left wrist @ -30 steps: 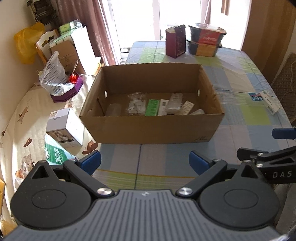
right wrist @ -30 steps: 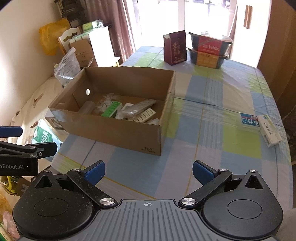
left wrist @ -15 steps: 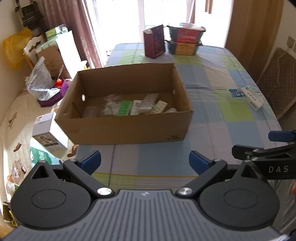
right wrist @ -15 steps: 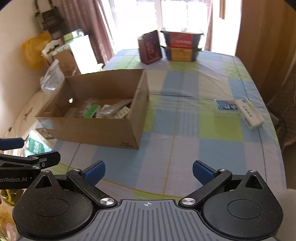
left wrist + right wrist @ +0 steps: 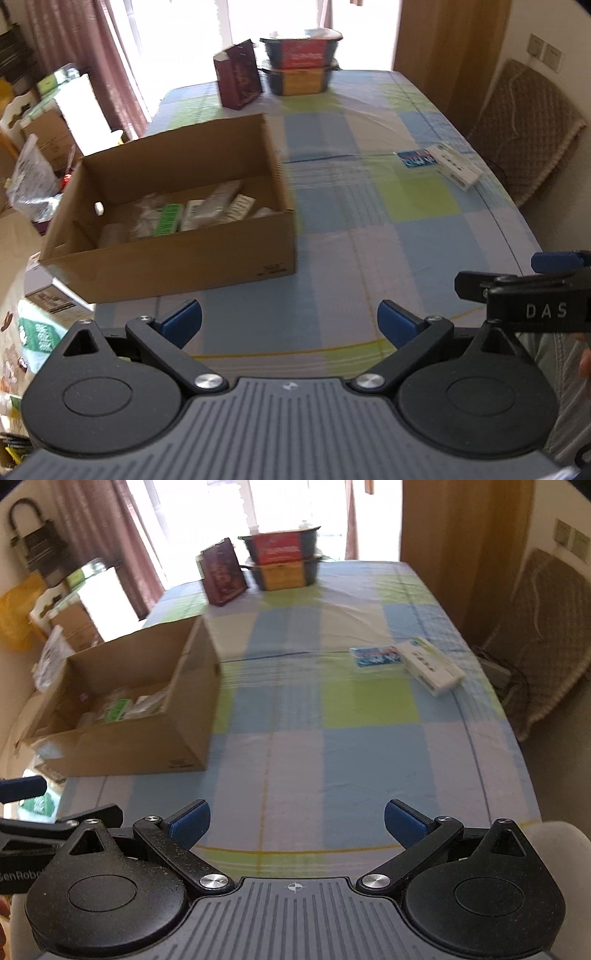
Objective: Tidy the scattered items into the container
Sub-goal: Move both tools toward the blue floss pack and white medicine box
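Cardboard box [image 5: 177,258] holds assorted packets [image 5: 207,212]; left claw [image 5: 290,321] and right claw [image 5: 295,821] gape empty.

A lived-in home dining room: a checked cloth covers the table [image 5: 369,709], curtains [image 5: 74,55] hang by a bright window, a cushioned chair [image 5: 524,129] beside it, bags and cartons [image 5: 48,136] piled alongside.

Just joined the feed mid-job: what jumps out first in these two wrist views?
The open cardboard box on the left of the checked tablecloth, already holding several packets. To the right, near the table's edge, a blue packet and a white box lie side by side, not yet in the box. Both the left gripper and right gripper are open and empty at the near end.
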`<state>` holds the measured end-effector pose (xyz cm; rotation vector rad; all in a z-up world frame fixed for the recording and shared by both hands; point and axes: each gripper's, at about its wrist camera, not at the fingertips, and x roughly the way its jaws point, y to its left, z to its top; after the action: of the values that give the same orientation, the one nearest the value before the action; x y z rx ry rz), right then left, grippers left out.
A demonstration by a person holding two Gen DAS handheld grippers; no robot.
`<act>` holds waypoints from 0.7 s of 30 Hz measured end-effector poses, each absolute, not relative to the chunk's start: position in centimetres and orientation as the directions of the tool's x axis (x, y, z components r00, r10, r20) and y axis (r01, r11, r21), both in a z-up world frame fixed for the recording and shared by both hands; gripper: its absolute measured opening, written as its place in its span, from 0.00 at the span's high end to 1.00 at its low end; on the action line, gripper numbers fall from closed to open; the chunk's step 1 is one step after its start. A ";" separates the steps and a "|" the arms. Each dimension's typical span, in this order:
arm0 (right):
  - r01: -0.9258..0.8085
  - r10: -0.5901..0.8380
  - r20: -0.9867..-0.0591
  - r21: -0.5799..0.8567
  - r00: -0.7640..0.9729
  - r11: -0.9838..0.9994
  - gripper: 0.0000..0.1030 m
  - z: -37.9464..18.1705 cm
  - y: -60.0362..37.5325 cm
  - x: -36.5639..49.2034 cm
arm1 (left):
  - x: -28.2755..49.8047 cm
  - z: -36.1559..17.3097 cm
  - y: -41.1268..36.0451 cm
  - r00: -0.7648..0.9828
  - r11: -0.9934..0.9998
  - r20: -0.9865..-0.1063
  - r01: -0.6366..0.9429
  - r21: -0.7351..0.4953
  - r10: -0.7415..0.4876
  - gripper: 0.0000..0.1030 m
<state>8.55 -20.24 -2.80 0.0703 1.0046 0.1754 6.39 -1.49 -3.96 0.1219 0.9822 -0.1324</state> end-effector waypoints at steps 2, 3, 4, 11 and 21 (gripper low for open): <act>-0.089 0.167 -0.837 0.141 0.521 0.986 0.00 -3.0 -21.1 8.6 | 6.6 -4.3 -2.1 0.543 0.983 -0.838 0.180 0.042 -0.063 0.03; -0.078 0.160 -0.839 0.140 0.520 0.987 0.00 -3.1 -21.4 8.6 | 6.8 -4.5 -2.4 0.540 0.982 -0.839 0.187 0.042 -0.067 0.03; -0.069 0.154 -0.841 0.139 0.518 0.988 0.00 -3.1 -21.7 8.6 | 6.9 -4.7 -2.7 0.537 0.980 -0.841 0.193 0.041 -0.070 0.03; -0.027 0.129 -0.850 0.134 0.511 0.991 0.00 -3.6 -23.4 8.8 | 7.8 -5.5 -4.5 0.523 0.972 -0.847 0.234 0.037 -0.094 0.03; 0.028 0.098 -0.863 0.129 0.496 0.991 0.00 -5.0 -26.4 10.3 | 9.3 -6.5 -7.3 0.516 0.946 -0.846 0.321 0.044 -0.135 0.03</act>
<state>10.26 -26.43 -5.03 0.1316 1.0513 0.0430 9.35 -7.30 -6.50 0.2050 0.9932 -0.2765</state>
